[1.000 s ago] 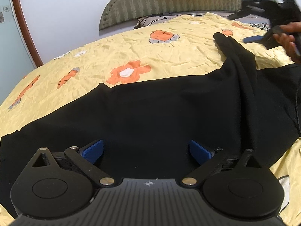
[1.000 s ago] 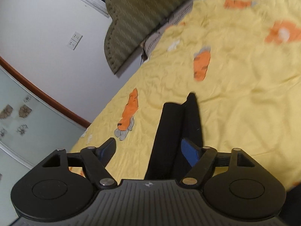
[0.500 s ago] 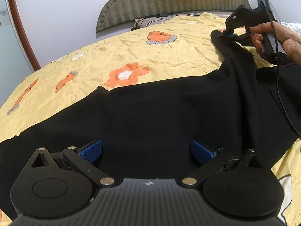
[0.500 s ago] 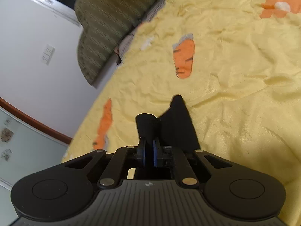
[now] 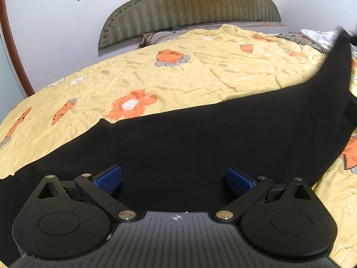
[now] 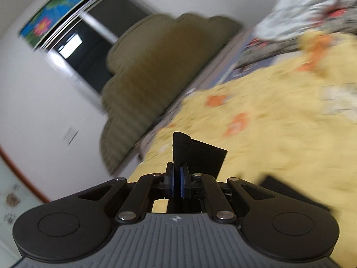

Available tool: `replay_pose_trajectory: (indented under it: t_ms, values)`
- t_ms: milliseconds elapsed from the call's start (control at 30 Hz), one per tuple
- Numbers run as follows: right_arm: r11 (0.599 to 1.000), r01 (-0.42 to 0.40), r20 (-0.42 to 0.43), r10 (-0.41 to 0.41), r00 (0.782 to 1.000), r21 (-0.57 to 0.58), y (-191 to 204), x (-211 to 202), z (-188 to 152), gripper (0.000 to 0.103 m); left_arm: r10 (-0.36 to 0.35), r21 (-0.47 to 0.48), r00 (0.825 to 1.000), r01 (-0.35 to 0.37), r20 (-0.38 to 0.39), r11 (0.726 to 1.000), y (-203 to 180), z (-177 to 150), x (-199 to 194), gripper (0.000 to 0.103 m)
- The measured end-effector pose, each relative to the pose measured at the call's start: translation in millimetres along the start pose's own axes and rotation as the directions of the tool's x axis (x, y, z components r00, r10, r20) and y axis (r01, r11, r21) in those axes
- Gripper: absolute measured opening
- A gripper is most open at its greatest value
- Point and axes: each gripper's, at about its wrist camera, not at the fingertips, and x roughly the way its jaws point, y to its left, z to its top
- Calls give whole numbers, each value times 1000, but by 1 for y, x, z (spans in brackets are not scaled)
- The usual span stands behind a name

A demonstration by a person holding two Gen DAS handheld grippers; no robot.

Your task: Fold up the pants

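Black pants (image 5: pixel 200 138) lie spread across the yellow bedspread (image 5: pixel 156 82) in the left wrist view. One leg rises off the bed toward the upper right edge of that view. My left gripper (image 5: pixel 174 178) hovers open just above the black fabric, blue pads wide apart, nothing between them. In the right wrist view my right gripper (image 6: pixel 176 181) is shut on the end of the pant leg (image 6: pixel 196 154), which sticks up past the blue pads above the bed. That view is blurred by motion.
An olive padded headboard (image 5: pixel 189 6) stands against the white wall behind the bed. Striped and white bedding (image 5: pixel 312 35) is piled at the far right. A dark window (image 6: pixel 89 51) shows beside the headboard in the right wrist view.
My right gripper closed on the end of the pant leg and swung it up and to the right, out of the left wrist view. The left gripper stayed open over the pants.
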Motion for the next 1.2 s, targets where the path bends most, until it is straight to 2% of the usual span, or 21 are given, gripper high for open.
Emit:
replay_pose_trajectory:
  t_ms: [100,200,400,467,533,567,600,633,667,700,733,800,867,900,933,967,1000,1067,1100,1133,1200]
  values:
    - [994,106,-9,-106,994,21,-38,-24,-8,5,-8,-6,1000,7,-5,1000,1,1,1,101]
    - [980,180,-60,-176,983,78,-73,-21,-17,5,0,-1,1000,0,-14,1000,0,2,2,100]
    - [946,323,-152,-317,936,19,-83,-4,-27,13,12,15,1000,-12,1,1000,0,0,-5,101]
    - [930,363,-115,-355,928,57,-85,-17,-25,18,17,12,1000,-17,2,1000,2,0,-7,101]
    - [862,507,42,-506,861,-14,-65,-30,-23,23,22,1,1000,-22,-1,1000,4,2,-6,101]
    - [843,532,115,-522,845,-80,-52,-32,-24,24,21,-2,1000,-21,-4,1000,4,2,-6,101]
    - [843,502,156,-479,864,-191,-38,-29,-24,24,20,-1,1000,-20,-8,1000,3,3,-5,101]
    - [846,438,126,-420,899,-302,-27,-21,-24,27,20,2,1000,-20,-9,1000,2,4,-5,101]
    - [850,351,47,-362,931,-393,-17,-11,-23,29,21,6,1000,-21,-9,1000,0,4,-5,101]
    - [861,267,-38,-313,949,-434,-9,1,-23,29,22,8,1000,-22,-7,1000,-1,4,-5,101]
    - [875,187,-137,-274,952,-447,-5,13,-23,30,22,9,1000,-22,-5,1000,-3,4,-6,101]
    - [910,42,-334,-194,922,-412,-6,44,-26,31,14,8,1000,-14,-7,1000,-6,4,-6,101]
    - [927,41,-433,-212,876,-372,-19,79,-28,41,7,17,1000,-7,-10,1000,-9,4,-6,101]
    - [925,83,-407,-243,881,-371,-28,92,-25,39,8,27,1000,-8,-9,1000,-10,4,-7,101]
    - [926,121,-341,-250,906,-357,-33,94,-18,39,13,37,1000,-12,-3,999,-10,3,-9,101]
    - [916,203,-262,-302,916,-347,-35,94,-9,40,19,44,1000,-19,2,999,-10,3,-10,101]
    - [885,299,-127,-363,923,-357,-27,85,-4,42,27,47,1000,-27,6,999,-9,3,-11,101]
    - [776,441,107,-443,890,-450,-3,69,-7,60,37,40,999,-37,6,999,-5,2,-11,101]
    - [768,425,131,-416,900,-479,5,63,-9,67,35,29,999,-35,3,999,-2,3,-10,101]
    - [790,364,96,-367,925,-494,7,58,-9,78,28,19,1000,-28,-1,999,0,3,-9,101]
    - [850,238,-60,-299,952,-471,4,57,-16,80,8,-4,1000,-8,-21,1000,3,4,-5,101]
